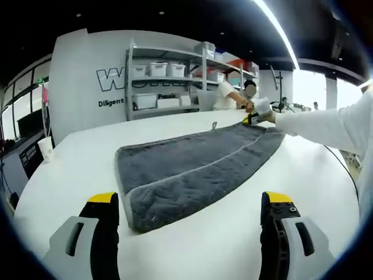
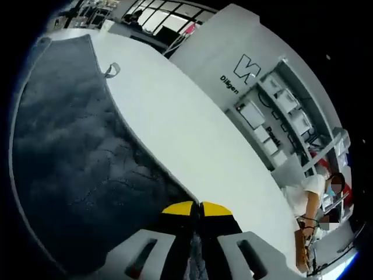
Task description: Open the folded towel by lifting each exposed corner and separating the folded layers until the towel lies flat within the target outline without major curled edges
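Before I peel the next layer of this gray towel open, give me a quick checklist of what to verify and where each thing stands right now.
1. Right gripper clamped on the towel far corner: ok, jaws shut on fabric.
2. Left gripper free to grab: ok, jaws open, nothing between them.
3. Near towel corner within left gripper's reach: ok, lying just ahead of the jaws.
4. Towel fully unfolded: not ok, a layer is folded over along its length.
5. Towel inside target outline: cannot tell, no outline visible on the table.

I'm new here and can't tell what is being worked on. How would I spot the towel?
Look at the big white table. Lying lengthwise along it is the dark grey towel, plush, with one layer folded over another. The right gripper pinches its far corner, and nothing else on the tabletop is dark.
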Demonstrator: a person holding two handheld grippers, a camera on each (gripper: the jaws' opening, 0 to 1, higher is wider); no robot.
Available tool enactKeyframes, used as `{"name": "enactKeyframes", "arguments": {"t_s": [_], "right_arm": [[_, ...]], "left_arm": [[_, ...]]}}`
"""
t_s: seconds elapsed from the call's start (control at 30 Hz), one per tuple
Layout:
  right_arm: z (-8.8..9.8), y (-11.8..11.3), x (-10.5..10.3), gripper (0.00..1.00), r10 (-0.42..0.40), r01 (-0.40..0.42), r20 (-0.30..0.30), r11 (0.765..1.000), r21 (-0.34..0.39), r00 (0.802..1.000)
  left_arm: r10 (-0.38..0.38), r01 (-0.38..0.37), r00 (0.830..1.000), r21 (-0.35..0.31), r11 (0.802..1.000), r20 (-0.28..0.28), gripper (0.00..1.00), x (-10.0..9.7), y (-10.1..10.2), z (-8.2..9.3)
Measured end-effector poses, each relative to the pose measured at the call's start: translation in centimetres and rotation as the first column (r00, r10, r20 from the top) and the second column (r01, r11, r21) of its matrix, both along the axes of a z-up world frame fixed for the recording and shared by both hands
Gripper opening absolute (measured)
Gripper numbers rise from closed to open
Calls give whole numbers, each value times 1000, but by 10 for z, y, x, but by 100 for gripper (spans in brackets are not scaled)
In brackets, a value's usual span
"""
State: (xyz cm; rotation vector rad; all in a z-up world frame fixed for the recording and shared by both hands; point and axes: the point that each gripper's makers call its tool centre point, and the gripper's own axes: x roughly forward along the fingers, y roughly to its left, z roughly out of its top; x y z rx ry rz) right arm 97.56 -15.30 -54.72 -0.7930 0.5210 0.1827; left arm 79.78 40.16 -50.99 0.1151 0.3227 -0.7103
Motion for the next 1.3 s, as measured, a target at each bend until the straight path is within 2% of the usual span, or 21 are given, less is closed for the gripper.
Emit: {"name": "enactKeyframes", "arguments": {"t_s": [0.1,0.13,0.27,0.43,0.5,0.57,0.63,0.73,0.83,0.97,1.0,1.07,1.17,1.3], "right_arm": [[-10,-2,2,0,-12,12,-21,1000,17,1000],[-17,1,0,0,-21,23,-36,998,57,999],[-14,3,-7,0,-35,37,-20,994,103,999],[-13,3,-10,0,-32,35,-16,971,235,999],[-11,0,-13,4,-53,54,-13,964,260,999],[-9,-3,-14,12,-96,95,-13,948,305,995],[-4,-15,-15,28,-176,166,-3,924,345,984],[6,-22,-19,46,-194,176,8,903,391,981],[19,-22,-27,46,-202,167,38,888,429,979],[46,-24,-31,47,-199,115,100,834,539,975],[56,-24,-37,48,-204,100,121,814,572,971],[68,-29,-44,51,-209,85,139,794,602,968],[75,-25,-61,58,-199,75,136,787,613,971],[87,-19,-85,60,-152,27,155,794,608,976]], "left_arm": [[-4,4,1000,-2,1000,-2,99,-1,-2,0],[-6,6,1000,-3,1000,-2,99,-1,-2,0],[-10,10,1000,-7,1000,-1,99,-2,-3,0],[-17,17,1000,-9,1000,-3,99,-2,-4,0],[-21,21,1000,-9,1000,-3,99,-2,-6,0],[-25,25,1000,-10,1000,-2,99,-2,-7,1],[-26,26,1000,-12,1000,-1,99,-3,-7,1],[-23,23,1000,-12,1000,3,99,-3,-6,2],[-18,18,1000,-18,1000,10,99,-4,-4,5],[-16,16,1000,-22,1000,18,99,-4,-3,9],[-16,17,1000,-24,1000,20,99,-4,-3,9],[-17,18,1000,-25,1000,23,99,-5,-3,11],[-22,22,999,-28,999,30,99,-6,-4,13],[-21,22,999,-31,999,33,99,-6,-4,14]]}}
